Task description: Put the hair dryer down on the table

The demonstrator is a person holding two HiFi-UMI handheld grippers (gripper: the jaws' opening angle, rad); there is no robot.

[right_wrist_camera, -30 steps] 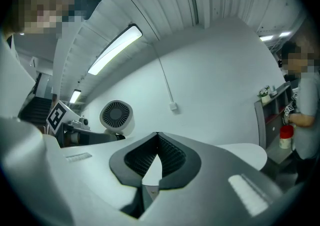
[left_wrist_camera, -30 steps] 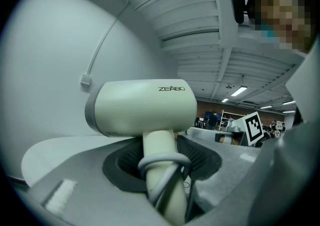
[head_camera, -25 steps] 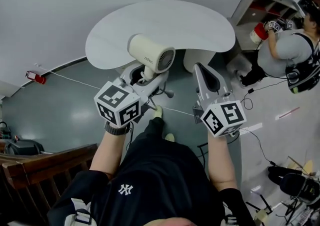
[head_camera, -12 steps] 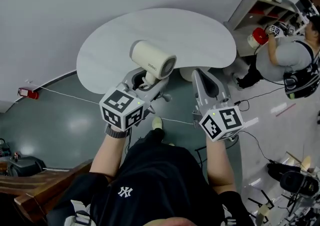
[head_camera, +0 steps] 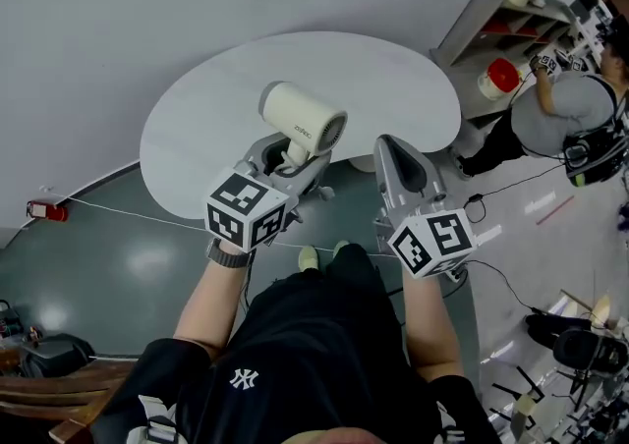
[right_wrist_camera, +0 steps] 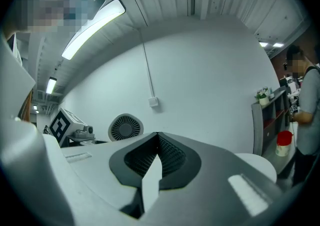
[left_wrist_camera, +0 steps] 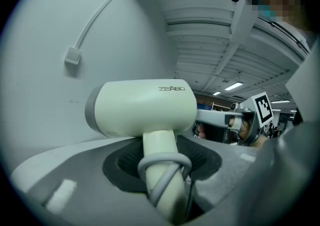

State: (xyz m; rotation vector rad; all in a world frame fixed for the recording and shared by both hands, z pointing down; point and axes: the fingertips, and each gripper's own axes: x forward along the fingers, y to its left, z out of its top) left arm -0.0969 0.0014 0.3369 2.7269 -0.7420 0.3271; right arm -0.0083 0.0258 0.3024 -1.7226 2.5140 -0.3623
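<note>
Hair dryer: The hair dryer (head_camera: 303,118) was up in the air, over the near edge of the table (head_camera: 216,108), at 12 o'clock from the person.
Left tongs: The left gripper (head_camera: 287,159) squeezed its handle tight.
Right tongs: The right gripper (head_camera: 391,145), at 3 o'clock from the left one, was pressed closed with nothing in it.
How it handles: It looked light, hard and smooth, so it might slip. The handle seemed the best place to hold.
Count: One hair dryer, one table, two grippers.
</note>
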